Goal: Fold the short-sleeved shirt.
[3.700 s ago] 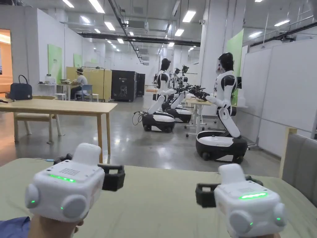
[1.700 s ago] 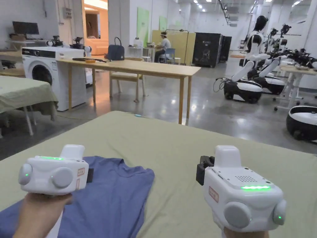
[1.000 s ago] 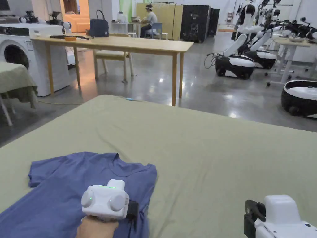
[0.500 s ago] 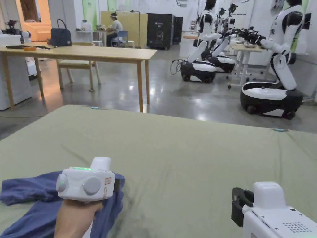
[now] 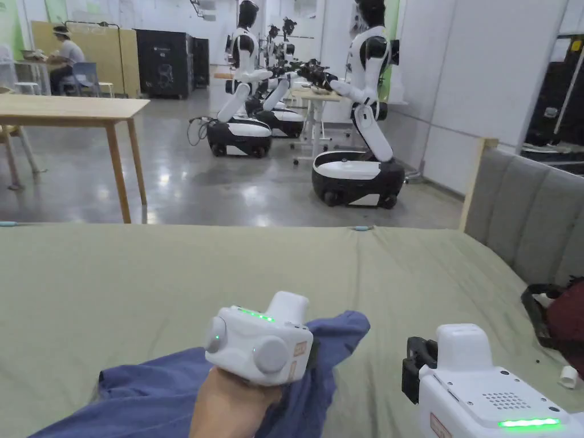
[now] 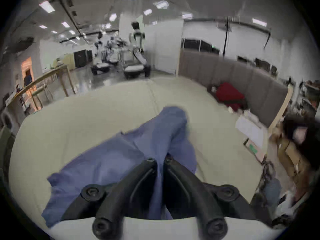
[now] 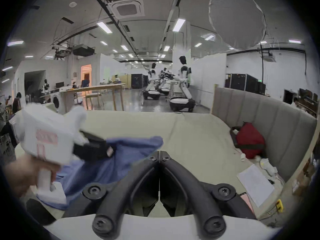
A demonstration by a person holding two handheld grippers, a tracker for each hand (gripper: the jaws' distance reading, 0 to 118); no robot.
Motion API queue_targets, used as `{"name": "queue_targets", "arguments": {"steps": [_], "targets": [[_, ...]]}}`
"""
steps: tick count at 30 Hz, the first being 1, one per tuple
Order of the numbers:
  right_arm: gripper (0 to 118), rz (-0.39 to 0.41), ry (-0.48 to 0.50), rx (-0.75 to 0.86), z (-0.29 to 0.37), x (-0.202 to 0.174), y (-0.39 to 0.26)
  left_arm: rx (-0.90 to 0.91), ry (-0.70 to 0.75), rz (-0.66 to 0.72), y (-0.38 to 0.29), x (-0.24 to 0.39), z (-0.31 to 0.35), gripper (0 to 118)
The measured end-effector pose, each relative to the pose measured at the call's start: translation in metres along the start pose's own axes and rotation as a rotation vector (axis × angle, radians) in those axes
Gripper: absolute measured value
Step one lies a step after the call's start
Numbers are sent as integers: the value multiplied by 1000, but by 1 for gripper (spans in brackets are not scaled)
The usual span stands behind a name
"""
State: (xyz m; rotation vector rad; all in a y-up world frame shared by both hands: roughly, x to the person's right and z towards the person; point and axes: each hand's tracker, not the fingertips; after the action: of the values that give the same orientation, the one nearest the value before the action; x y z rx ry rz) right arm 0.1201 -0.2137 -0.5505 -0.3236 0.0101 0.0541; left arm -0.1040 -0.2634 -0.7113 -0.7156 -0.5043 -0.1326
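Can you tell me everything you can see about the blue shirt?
The blue shirt looks like soft, thin cloth, crumpled and bunched, not yet folded. It lies on the green bed cover, with one end lifted into a rounded point. The left tongs are shut on a fold of it, both jaws pinching the cloth. The right tongs are shut beside it, not touching it.
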Motion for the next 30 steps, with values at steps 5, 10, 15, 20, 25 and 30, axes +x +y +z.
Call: {"name": "queue_targets", "arguments": {"steps": [5, 10, 15, 20, 25, 30], "targets": [[1, 7, -26, -30, -6, 29, -15, -134, 21, 52, -34, 47, -46, 0], [1, -1, 1, -55, -10, 31, -18, -7, 111, -43, -35, 52, -37, 117], [1, 16, 50, -44, -7, 9, -14, 187, 146, -74, -20, 13, 60, 115], [1, 26, 94, -7, -10, -30, -7, 394, 327, -26, -71, -38, 190, 116], [1, -8, 153, -14, -13, -62, -4, 272, 485, 113, -136, -97, 268, 107], [1, -4, 189, -20, -9, -85, -5, 198, 584, 145, -169, -123, 285, 0]]}}
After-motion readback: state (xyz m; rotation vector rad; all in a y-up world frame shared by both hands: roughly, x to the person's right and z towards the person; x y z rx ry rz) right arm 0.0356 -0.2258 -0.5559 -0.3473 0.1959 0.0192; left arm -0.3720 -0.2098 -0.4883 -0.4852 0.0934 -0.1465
